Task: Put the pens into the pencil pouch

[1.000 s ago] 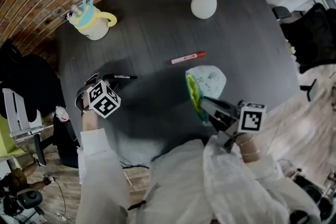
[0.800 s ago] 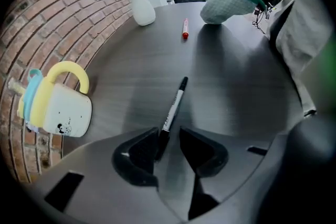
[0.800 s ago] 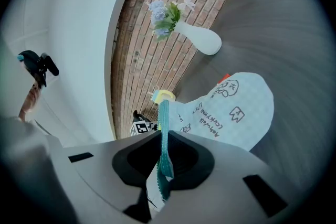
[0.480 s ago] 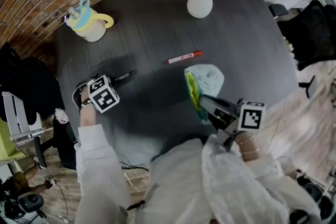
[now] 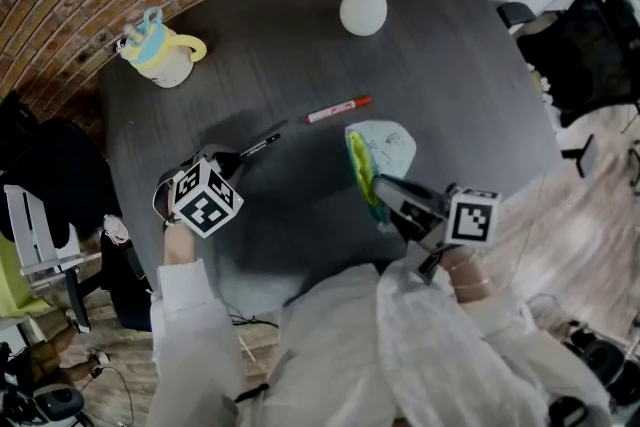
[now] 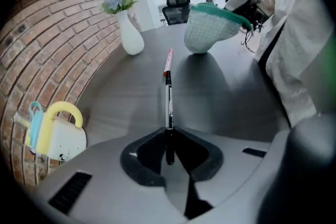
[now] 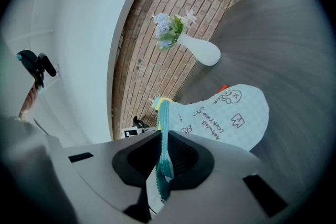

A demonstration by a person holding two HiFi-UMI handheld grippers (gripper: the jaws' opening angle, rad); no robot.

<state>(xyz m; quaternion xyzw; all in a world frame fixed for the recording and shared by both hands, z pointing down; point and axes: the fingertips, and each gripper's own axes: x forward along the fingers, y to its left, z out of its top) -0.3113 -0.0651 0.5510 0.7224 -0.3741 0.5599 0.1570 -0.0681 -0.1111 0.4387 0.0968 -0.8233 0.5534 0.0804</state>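
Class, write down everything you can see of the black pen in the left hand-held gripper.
The black pen is slim and straight, plastic-looking, with a pale label along its barrel. One end is pinched in the closed jaws of the left hand-held gripper; the rest juts forward over the dark table, aimed roughly toward the red pen.

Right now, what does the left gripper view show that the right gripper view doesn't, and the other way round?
Only the left gripper view: the black pen clamped in the left claw, pointing toward the pouch.
Only the right gripper view: the right claw pinching the teal zipper edge, and the printed doodles on the pouch's face.
Both: the pouch, the vase of flowers, the brick wall and the dark table.
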